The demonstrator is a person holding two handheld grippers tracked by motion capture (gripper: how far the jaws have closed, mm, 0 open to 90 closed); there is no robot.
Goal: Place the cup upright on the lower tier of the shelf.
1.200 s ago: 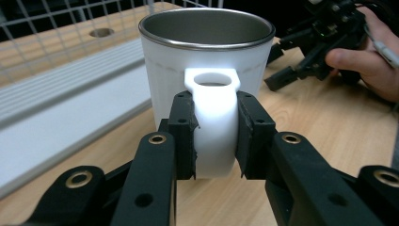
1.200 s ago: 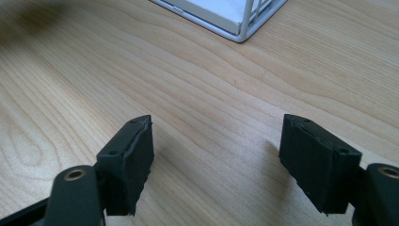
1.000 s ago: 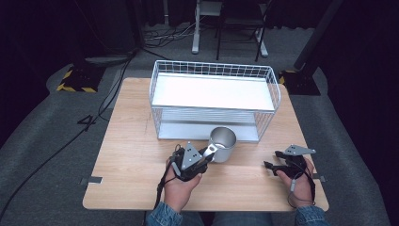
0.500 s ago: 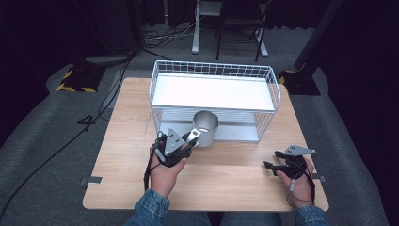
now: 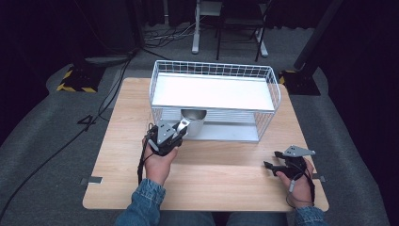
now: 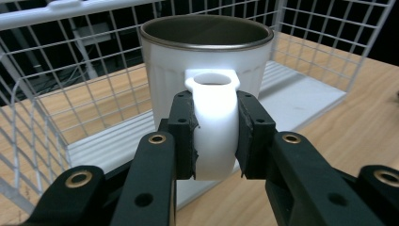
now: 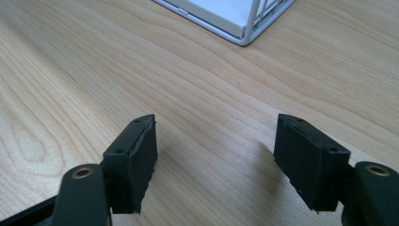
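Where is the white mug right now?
In the high view the mug sits left of the middle, at the front opening of the wire rack, under its shelf, its handle pinched by the left tongs.

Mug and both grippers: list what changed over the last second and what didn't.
The left gripper, shut on the mug's handle throughout, carried the mug left and away from the person, into the lower level of the wire rack. The right gripper stayed open on the table; the rack did not move.

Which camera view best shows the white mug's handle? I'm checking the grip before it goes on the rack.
The left gripper view: the white mug's handle sits large and clamped between the left gripper pads. In the high view the mug is small, its handle largely hidden. The right gripper view faces bare table.
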